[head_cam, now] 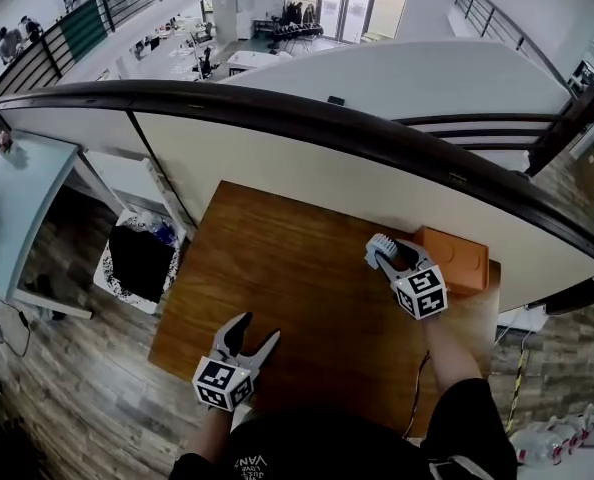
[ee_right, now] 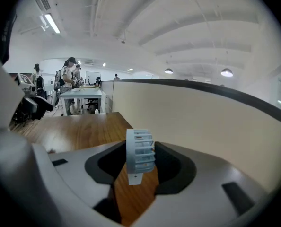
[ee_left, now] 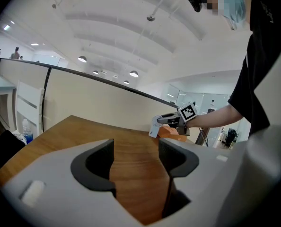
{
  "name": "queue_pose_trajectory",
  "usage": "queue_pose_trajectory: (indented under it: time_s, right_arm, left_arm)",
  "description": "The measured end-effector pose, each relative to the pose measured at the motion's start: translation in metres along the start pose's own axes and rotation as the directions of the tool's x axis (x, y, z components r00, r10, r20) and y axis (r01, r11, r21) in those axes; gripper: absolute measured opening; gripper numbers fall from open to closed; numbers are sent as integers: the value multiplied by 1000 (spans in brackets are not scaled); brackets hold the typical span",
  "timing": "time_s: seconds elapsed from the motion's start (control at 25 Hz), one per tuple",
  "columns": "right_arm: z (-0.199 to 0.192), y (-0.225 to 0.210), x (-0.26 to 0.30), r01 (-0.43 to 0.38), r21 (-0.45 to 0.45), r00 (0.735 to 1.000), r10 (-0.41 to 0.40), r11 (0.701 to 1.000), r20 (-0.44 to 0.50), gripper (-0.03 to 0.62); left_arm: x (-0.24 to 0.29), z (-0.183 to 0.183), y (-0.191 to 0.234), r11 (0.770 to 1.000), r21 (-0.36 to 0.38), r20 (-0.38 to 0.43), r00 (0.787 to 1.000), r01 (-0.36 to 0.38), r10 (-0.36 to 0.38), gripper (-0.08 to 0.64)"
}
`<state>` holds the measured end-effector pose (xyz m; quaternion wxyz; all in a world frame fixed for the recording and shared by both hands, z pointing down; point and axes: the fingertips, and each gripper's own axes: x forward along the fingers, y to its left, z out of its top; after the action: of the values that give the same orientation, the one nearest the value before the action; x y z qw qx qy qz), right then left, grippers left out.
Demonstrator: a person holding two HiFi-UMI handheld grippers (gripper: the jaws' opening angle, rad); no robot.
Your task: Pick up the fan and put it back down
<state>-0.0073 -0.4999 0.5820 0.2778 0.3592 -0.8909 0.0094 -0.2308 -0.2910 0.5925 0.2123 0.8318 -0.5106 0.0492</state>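
Note:
A small white slatted fan (head_cam: 379,244) is clamped between the jaws of my right gripper (head_cam: 387,254), over the far right part of the wooden table (head_cam: 277,278). In the right gripper view the fan (ee_right: 140,150) stands upright in the grip, its base hanging clear of the wood. My left gripper (head_cam: 250,340) hovers near the table's front edge, open with nothing between its jaws. From the left gripper view (ee_left: 136,161) I see the fan (ee_left: 154,126) and the right gripper (ee_left: 173,121) across the table.
An orange box (head_cam: 459,258) lies at the table's far right corner, just behind the right gripper. A cream partition wall with a dark rail (head_cam: 307,118) borders the table's far side. A bin with a black bag (head_cam: 140,260) stands on the floor to the left.

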Motion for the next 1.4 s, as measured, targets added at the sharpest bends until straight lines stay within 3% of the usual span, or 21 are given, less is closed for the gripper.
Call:
queue_pose_trajectory:
  time_s: [0.44, 0.88, 1.16, 1.4]
  right_arm:
    - [12, -20, 74, -86, -12, 996, 86, 996, 33, 190]
    - [9, -21, 96, -214, -63, 976, 216, 975, 31, 190]
    - [12, -24, 98, -220, -88, 975, 221, 971, 6, 212]
    - [16, -28, 86, -185, -48, 982, 187, 981, 34, 230]
  left_arm:
    - [29, -4, 19, 1000, -26, -57, 998, 14, -16, 281]
    - [58, -13, 25, 999, -20, -80, 996, 37, -39, 281]
    - [65, -7, 19, 999, -33, -91, 995, 40, -43, 281]
    - [61, -5, 19, 999, -21, -86, 996, 38, -40, 281]
